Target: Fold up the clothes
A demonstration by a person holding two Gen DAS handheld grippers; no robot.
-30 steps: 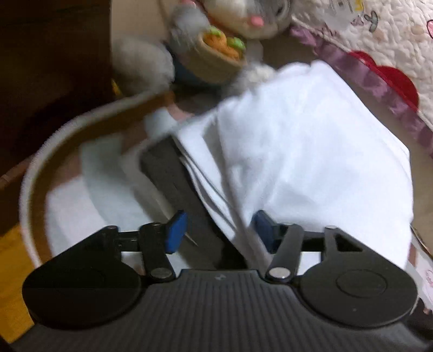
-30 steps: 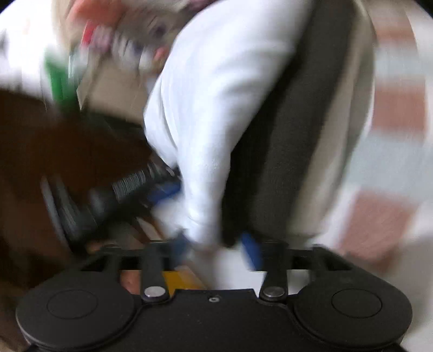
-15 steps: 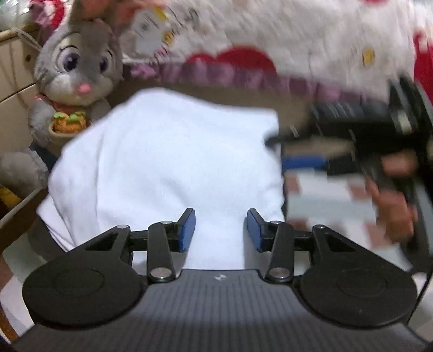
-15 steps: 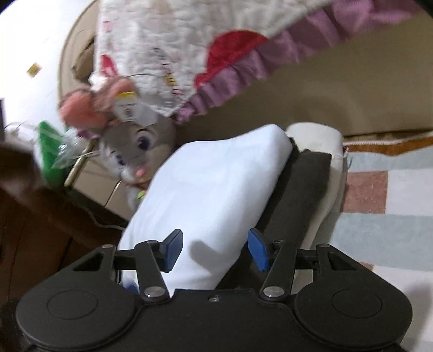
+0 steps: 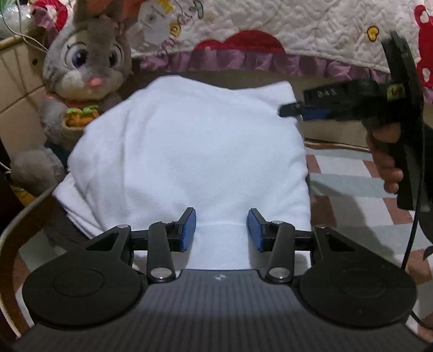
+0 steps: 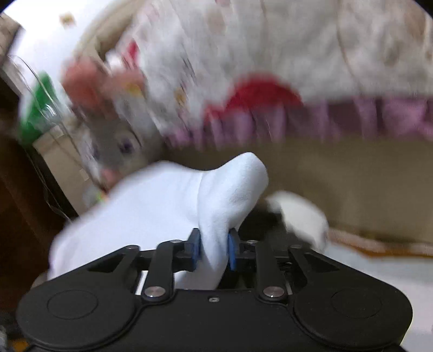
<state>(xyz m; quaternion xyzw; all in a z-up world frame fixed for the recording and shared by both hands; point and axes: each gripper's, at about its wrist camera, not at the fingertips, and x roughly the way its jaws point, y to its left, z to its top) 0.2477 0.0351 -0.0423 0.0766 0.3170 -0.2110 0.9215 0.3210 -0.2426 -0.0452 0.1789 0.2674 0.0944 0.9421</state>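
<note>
Where the white cloth lies folded in a soft heap, it sits on top of something dark grey that peeks out at its lower left edge. The left gripper hangs right at the near edge of the cloth. Its two blue fingers are spread apart, with the white cloth showing in the gap between them, and they are not squeezing anything.

The right gripper has its blue fingers pressed in on a corner of the white cloth. That corner stands up in a small peak just past the fingers. In the left wrist view, the right gripper comes in from the right side and meets the far right corner of the cloth. A hand is wrapped around its black handle.

The cloth rests on a rug with pink, grey and white squares, spread on the floor. The right wrist view is blurry, so little things in it are hard to tell.

A grey plush bunny with big purple eyes and a pink nose sits just to the left of the cloth, holding a little orange and green toy. Behind the cloth hangs a white quilt with red shapes and a purple frill along its bottom edge. Under the frill is a plain tan side of a bed. At the far left there is dark brown wood furniture.
</note>
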